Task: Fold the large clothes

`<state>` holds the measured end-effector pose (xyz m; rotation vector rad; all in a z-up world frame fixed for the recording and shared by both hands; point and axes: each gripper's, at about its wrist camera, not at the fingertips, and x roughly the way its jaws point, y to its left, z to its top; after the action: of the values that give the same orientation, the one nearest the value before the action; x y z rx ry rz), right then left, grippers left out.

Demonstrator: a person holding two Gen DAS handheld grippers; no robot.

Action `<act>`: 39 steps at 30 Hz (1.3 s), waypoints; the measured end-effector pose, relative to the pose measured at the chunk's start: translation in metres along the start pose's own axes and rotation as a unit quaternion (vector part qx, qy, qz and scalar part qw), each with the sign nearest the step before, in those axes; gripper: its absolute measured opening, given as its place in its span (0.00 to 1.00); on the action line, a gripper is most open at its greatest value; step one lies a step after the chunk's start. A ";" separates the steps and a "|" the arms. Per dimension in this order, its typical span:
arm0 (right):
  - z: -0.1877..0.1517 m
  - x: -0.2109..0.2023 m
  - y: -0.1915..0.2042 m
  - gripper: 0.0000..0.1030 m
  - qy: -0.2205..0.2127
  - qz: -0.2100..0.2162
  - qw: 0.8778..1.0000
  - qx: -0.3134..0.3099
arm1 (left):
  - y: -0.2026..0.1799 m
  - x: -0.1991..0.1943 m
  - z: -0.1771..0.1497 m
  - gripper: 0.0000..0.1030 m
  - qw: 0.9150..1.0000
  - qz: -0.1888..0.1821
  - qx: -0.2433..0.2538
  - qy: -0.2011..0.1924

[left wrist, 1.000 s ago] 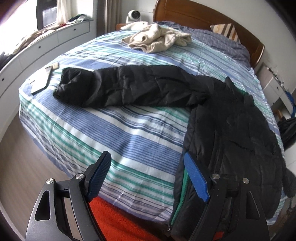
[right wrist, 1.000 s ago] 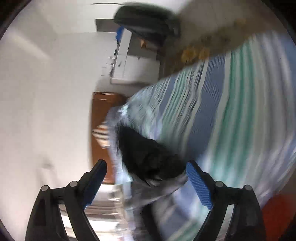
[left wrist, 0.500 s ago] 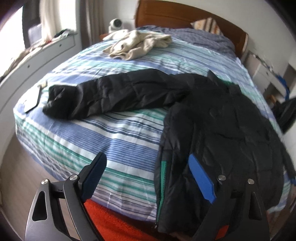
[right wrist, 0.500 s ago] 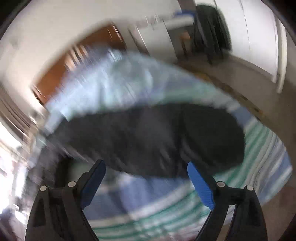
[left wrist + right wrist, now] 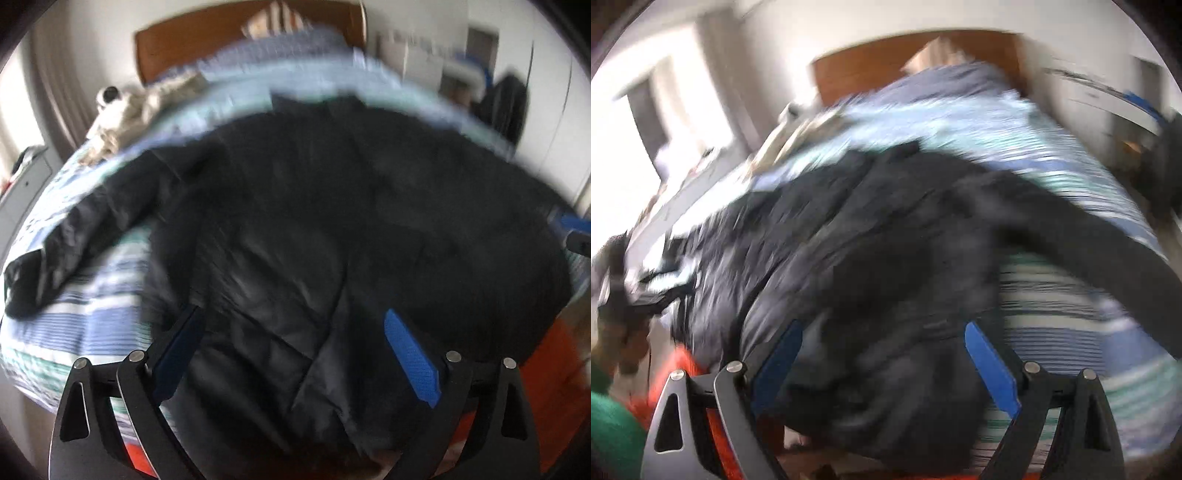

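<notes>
Black padded jacket spread flat across the striped bed, one sleeve reaching toward nine o'clock. My left gripper hangs above its near hem, jaws opening, nothing clamped. My right gripper is spread wide over the hem, empty. Beige garment at eleven o'clock; headboard at twelve.
</notes>
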<state>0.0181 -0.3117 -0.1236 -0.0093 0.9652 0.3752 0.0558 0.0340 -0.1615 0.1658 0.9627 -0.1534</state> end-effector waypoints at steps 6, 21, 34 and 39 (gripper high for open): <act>-0.010 0.011 0.025 0.90 0.074 -0.059 0.995 -0.039 | -0.016 0.002 -0.011 0.99 0.998 0.048 0.046 0.009; 0.012 0.046 0.082 0.91 0.072 -0.005 0.996 -0.055 | -0.022 -0.009 -0.009 0.99 1.000 -0.003 -0.026 0.007; 0.039 -0.042 0.077 0.91 0.005 -0.189 0.981 -0.053 | 0.027 -0.050 0.012 0.99 0.994 -0.001 -0.100 -0.039; 0.041 -0.040 0.071 0.91 0.005 -0.218 0.975 -0.048 | 0.031 -0.046 0.019 0.99 0.992 0.048 -0.112 -0.042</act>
<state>0.0079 -0.2502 -0.0569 -0.3082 0.9255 0.0155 0.0513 0.0630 -0.1105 -0.0006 0.8799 0.0355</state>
